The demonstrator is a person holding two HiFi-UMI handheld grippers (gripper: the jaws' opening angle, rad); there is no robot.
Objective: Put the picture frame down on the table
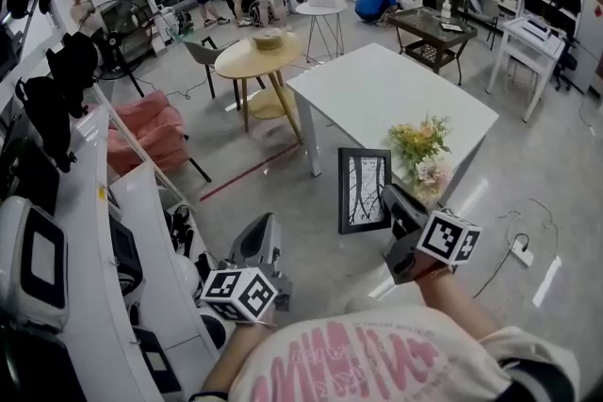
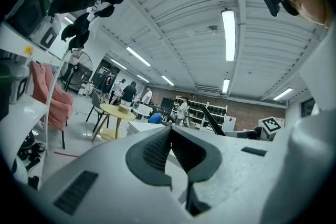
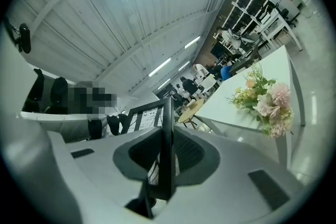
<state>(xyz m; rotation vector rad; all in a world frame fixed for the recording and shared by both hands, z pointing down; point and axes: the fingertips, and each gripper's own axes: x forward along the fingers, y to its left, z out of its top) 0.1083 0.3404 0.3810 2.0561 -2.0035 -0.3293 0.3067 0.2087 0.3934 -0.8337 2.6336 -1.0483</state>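
Note:
A black picture frame (image 1: 364, 189) with a pale line drawing hangs upright in the air just off the near corner of the white table (image 1: 377, 94). My right gripper (image 1: 394, 205) is shut on the frame's right edge; in the right gripper view the frame's edge (image 3: 167, 144) stands clamped between the jaws. My left gripper (image 1: 264, 238) is lower left, away from the frame, pointing up. In the left gripper view its jaws (image 2: 170, 136) are shut with nothing in them.
A bouquet of flowers (image 1: 422, 153) lies on the table's near right part, close to the frame. A round wooden table (image 1: 256, 58) stands behind. White counters with equipment (image 1: 57, 240) line the left. People stand at the back of the room.

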